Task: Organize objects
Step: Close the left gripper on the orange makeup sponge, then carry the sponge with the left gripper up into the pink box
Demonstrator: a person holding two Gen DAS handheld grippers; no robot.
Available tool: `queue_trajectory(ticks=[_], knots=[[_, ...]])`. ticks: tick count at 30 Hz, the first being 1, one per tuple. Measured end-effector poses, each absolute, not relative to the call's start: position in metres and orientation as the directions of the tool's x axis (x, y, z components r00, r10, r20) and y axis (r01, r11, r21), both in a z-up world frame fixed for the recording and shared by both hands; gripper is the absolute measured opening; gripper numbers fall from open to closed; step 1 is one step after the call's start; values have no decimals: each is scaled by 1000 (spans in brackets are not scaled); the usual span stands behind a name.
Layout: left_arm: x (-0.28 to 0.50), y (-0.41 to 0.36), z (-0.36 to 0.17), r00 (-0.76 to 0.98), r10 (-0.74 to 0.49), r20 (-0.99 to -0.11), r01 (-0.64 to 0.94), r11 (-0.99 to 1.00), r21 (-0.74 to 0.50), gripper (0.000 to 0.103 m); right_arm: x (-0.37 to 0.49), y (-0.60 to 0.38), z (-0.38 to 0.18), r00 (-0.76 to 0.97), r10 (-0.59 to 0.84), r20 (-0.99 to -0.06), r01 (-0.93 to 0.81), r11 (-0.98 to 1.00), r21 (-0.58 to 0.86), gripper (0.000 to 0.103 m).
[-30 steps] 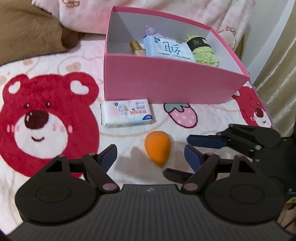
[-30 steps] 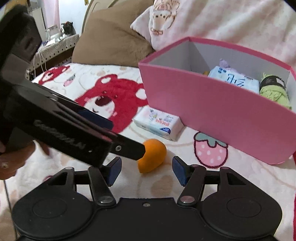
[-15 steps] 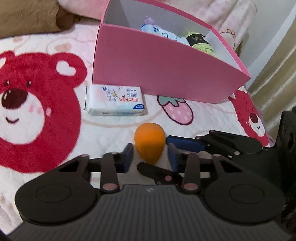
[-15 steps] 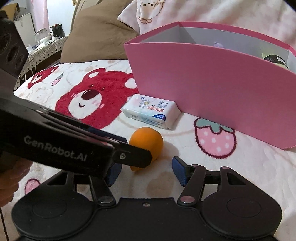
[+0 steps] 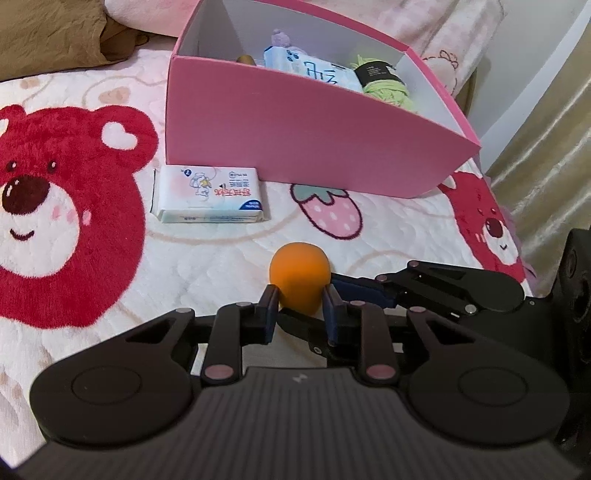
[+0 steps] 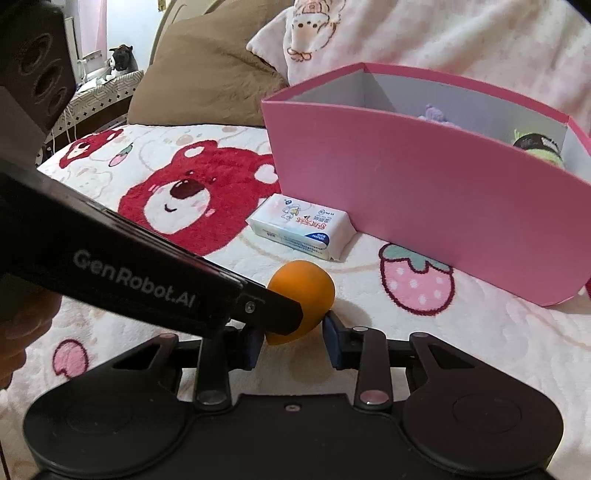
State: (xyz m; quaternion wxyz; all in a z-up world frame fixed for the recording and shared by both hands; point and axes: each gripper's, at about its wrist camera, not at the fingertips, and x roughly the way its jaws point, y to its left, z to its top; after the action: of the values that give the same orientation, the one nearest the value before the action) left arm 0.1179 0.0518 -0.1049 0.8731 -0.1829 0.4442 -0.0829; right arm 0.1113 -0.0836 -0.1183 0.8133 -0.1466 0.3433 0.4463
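An orange makeup sponge (image 5: 299, 278) sits between the blue pads of my left gripper (image 5: 300, 312), which is shut on it just above the bear blanket. In the right wrist view the sponge (image 6: 306, 286) also lies between the fingers of my right gripper (image 6: 293, 338), whose pads are close around it but not clearly pressing. A white tissue pack (image 5: 208, 194) lies on the blanket in front of the pink box (image 5: 295, 140); it also shows in the right wrist view (image 6: 301, 226). The box (image 6: 424, 206) holds a wipes pack (image 5: 314, 68), green yarn (image 5: 384, 83) and a small bottle.
The blanket (image 5: 74, 206) covers a bed. A brown pillow (image 6: 207, 74) and a pink quilt (image 6: 424, 33) lie behind the box. A curtain (image 5: 546, 140) hangs at the right. The left gripper's body (image 6: 140, 280) crosses the right wrist view.
My left gripper has closed from wide open onto the orange sponge. My right gripper has narrowed around the same sponge. Both cameras moved closer to it.
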Motion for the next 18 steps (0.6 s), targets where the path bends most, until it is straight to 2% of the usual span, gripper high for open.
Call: queue_trajectory(ticks=[18], knots=[[108,22,-54,587,-281,-759,67,951,-301,24,92,-106,-80,434,641,-633,-832,554,-9,39]])
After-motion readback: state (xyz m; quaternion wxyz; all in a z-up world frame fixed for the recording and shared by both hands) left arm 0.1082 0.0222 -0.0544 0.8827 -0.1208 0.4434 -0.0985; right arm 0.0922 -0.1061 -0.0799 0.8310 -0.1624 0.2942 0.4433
